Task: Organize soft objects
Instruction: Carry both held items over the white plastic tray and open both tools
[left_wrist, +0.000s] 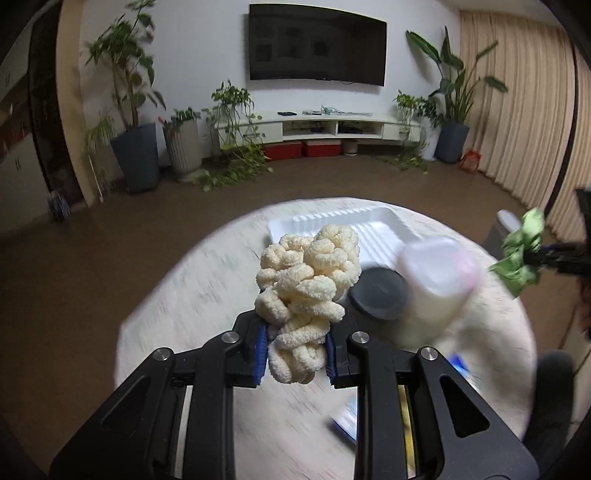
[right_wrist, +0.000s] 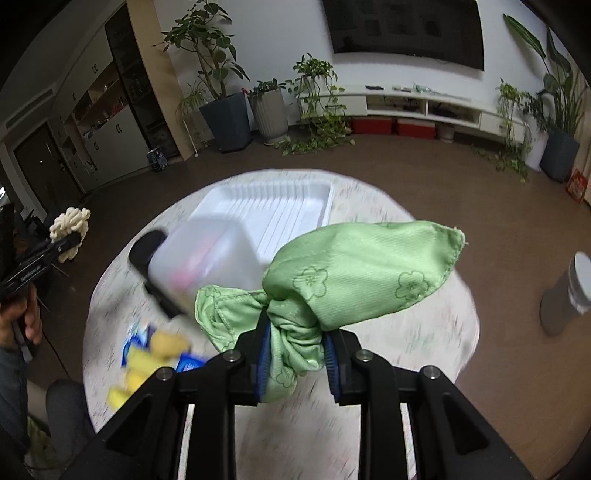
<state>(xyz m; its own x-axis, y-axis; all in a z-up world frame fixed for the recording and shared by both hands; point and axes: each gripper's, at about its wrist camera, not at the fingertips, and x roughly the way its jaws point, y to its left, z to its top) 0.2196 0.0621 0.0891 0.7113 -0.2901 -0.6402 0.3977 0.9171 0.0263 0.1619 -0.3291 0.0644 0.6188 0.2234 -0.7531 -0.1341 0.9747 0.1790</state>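
The left gripper (left_wrist: 295, 354) is clamped on a cream chenille bundle (left_wrist: 308, 280) and the right gripper (right_wrist: 295, 363) on a knotted green cloth (right_wrist: 354, 273), both held above the round table (left_wrist: 192, 314) near the white tray (left_wrist: 369, 225) and translucent container (right_wrist: 207, 258).

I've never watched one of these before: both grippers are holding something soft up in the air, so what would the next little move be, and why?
Probably carry one item over the white tray and lower it in. The left gripper is shut on the cream knotted yarn bundle, the right gripper on the green cloth; both are held above the table, and the tray looks empty.
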